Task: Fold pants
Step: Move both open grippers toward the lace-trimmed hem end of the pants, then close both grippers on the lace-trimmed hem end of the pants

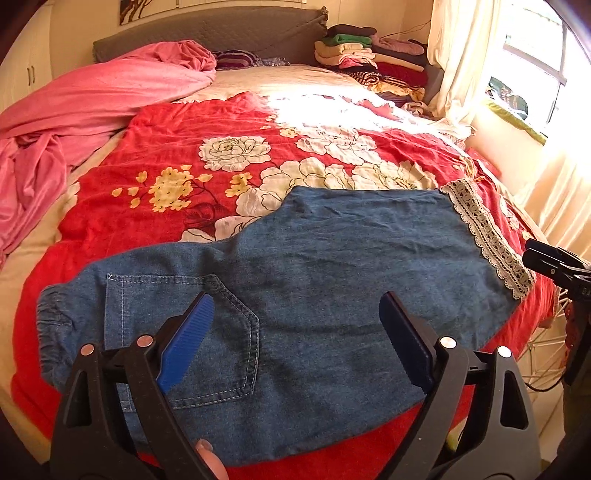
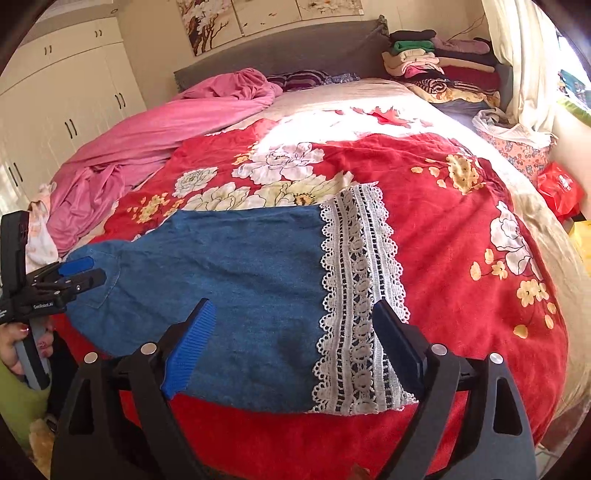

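Blue denim pants [image 1: 314, 288] lie flat, folded lengthwise, on the red floral bedspread [image 1: 166, 155]. Their elastic waistband [image 1: 55, 317] and back pocket [image 1: 177, 332] are at the left, the white lace cuff [image 1: 487, 236] at the right. My left gripper [image 1: 297, 314] hovers open above the pocket end with nothing between its blue pads. In the right wrist view the pants [image 2: 240, 288] and lace cuff [image 2: 362, 295] fill the foreground. My right gripper [image 2: 293, 321] stands open above the cuff end, empty. The left gripper [image 2: 79, 273] shows at the left edge, held by a hand.
A crumpled pink sheet [image 1: 74, 122] lies on the bed's left side. A stack of folded clothes [image 1: 373, 59] sits by the grey headboard [image 1: 221, 29]. Curtains and a window [image 1: 535, 55] are to the right, white wardrobes [image 2: 55, 103] to the left. A red bag [image 2: 559, 188] lies beside the bed.
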`<state>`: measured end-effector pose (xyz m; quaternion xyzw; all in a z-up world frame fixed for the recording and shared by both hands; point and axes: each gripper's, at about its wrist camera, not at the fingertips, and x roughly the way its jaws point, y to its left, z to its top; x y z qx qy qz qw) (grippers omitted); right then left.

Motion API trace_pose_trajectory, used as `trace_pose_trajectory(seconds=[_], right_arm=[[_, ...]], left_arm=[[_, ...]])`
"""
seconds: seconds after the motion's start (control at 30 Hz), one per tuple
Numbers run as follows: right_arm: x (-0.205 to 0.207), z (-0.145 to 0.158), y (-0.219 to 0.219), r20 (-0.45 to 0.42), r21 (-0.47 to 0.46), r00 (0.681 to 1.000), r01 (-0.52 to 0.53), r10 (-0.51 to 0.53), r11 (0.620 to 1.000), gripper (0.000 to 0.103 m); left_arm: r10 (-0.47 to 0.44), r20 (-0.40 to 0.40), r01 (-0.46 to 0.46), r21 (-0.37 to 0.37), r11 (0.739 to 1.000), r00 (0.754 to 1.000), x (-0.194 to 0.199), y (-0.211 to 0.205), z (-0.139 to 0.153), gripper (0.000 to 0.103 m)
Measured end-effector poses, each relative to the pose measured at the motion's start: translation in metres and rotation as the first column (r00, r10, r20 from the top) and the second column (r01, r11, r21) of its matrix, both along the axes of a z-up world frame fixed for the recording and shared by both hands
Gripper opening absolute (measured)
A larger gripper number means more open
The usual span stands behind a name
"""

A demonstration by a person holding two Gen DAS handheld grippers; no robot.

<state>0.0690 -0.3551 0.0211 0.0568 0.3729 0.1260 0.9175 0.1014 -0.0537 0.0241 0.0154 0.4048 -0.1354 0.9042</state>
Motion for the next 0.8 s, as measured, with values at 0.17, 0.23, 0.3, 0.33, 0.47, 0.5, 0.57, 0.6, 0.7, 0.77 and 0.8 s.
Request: trace_pose_trajectory(seconds=[0.17, 0.23, 0.3, 0.33, 0.47, 0.5, 0.57, 0.6, 0.7, 0.77, 0.8], right_arm=[[-0.008, 0.005, -0.009, 0.022, 0.005, 0.999, 0.025, -0.025, 1.0, 0.09], [-0.012, 0.007, -0.014, 0.027, 0.01, 0.999, 0.034, -0.034, 0.999, 0.09], [-0.015, 0.009, -0.02, 0.035, 0.011, 0.998, 0.049, -0.049, 0.999, 0.09], [-0.017, 0.011, -0.023, 0.038, 0.013, 0.998, 0.057, -0.057, 0.998, 0.09], [-0.021, 0.013, -0.036, 0.044, 0.017, 0.995, 0.085, -0.086, 0.996, 0.09], [-0.022, 0.013, -0.039, 0.045, 0.02, 0.995, 0.092, -0.093, 0.996, 0.09], [-0.024, 0.012, -0.044, 0.045, 0.026, 0.993, 0.104, -0.105, 0.994, 0.09], [-0.025, 0.011, -0.047, 0.043, 0.028, 0.993, 0.107, -0.108, 0.994, 0.09], [-0.028, 0.008, -0.054, 0.039, 0.037, 0.992, 0.117, -0.119, 0.992, 0.09], [-0.03, 0.005, -0.058, 0.034, 0.04, 0.992, 0.123, -0.125, 0.992, 0.09], [-0.031, 0.003, -0.06, 0.031, 0.041, 0.991, 0.125, -0.127, 0.991, 0.09]], left_arm=[[-0.028, 0.017, 0.028, 0.004, 1.0, 0.999, -0.006, -0.011, 0.011, 0.089], [-0.039, 0.02, 0.039, -0.002, 0.999, 0.999, -0.008, -0.015, 0.015, 0.091], [-0.051, 0.023, 0.051, -0.01, 0.999, 0.998, -0.009, -0.02, 0.019, 0.093], [-0.056, 0.026, 0.056, -0.01, 0.998, 0.998, -0.008, -0.023, 0.021, 0.093], [-0.091, 0.04, 0.091, 0.008, 0.996, 0.995, -0.005, -0.038, 0.031, 0.093], [-0.105, 0.041, 0.104, 0.012, 0.994, 0.994, -0.004, -0.042, 0.033, 0.093], [-0.128, 0.05, 0.127, 0.029, 0.991, 0.99, 0.0, -0.053, 0.039, 0.093], [-0.139, 0.053, 0.137, 0.035, 0.99, 0.989, 0.002, -0.058, 0.042, 0.093], [-0.174, 0.049, 0.173, 0.04, 0.984, 0.983, 0.011, -0.075, 0.048, 0.093], [-0.196, 0.049, 0.194, 0.048, 0.98, 0.979, 0.019, -0.087, 0.052, 0.093], [-0.206, 0.049, 0.204, 0.053, 0.978, 0.977, 0.022, -0.093, 0.053, 0.093]])
